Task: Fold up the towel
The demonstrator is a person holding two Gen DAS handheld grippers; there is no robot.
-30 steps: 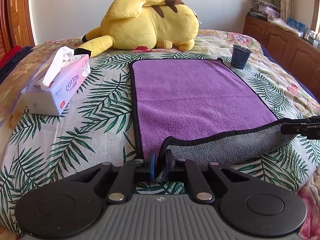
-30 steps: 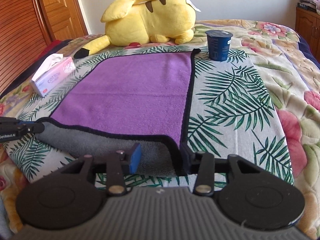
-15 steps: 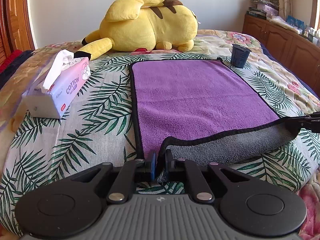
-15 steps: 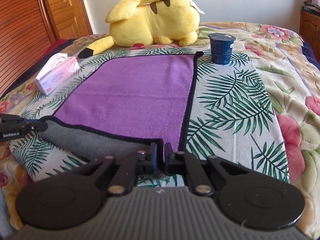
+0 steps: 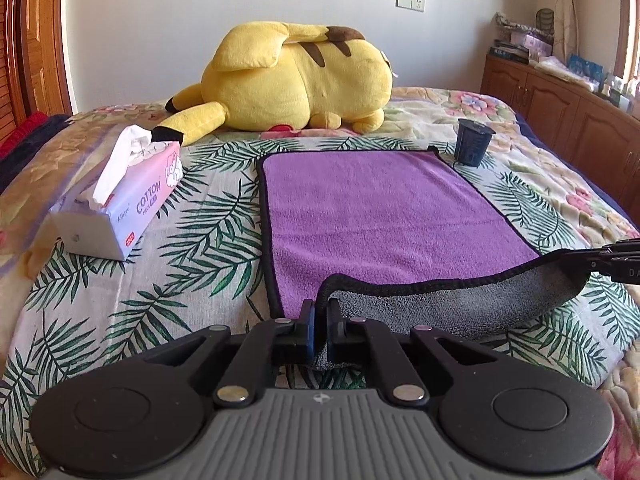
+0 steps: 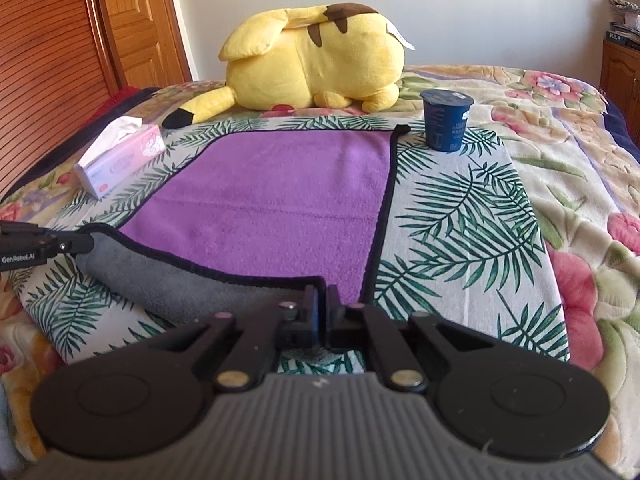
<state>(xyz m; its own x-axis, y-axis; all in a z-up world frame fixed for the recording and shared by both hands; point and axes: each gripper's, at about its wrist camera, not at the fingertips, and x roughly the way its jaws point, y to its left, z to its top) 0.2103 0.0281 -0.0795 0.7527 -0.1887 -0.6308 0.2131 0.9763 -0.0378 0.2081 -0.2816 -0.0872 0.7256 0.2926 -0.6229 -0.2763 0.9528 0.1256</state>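
Note:
A purple towel (image 5: pixel 380 216) with a black hem and grey underside lies flat on the leaf-print bedspread; it also shows in the right wrist view (image 6: pixel 280 204). My left gripper (image 5: pixel 321 312) is shut on the towel's near left corner. My right gripper (image 6: pixel 322 300) is shut on the near right corner. Both corners are raised, so the near edge is turned up and shows its grey underside (image 5: pixel 460 308). The right gripper's fingers (image 5: pixel 616 256) show at the right edge of the left wrist view, and the left gripper's fingers (image 6: pixel 40 244) at the left edge of the right wrist view.
A yellow plush toy (image 5: pixel 296 80) lies beyond the towel's far edge. A dark blue cup (image 6: pixel 446 120) stands by the far right corner. A pink tissue box (image 5: pixel 120 200) lies left of the towel. Wooden cabinets (image 5: pixel 560 104) line the right wall.
My right gripper has shut on the near right corner. Both grippers have risen a little with the towel's near edge.

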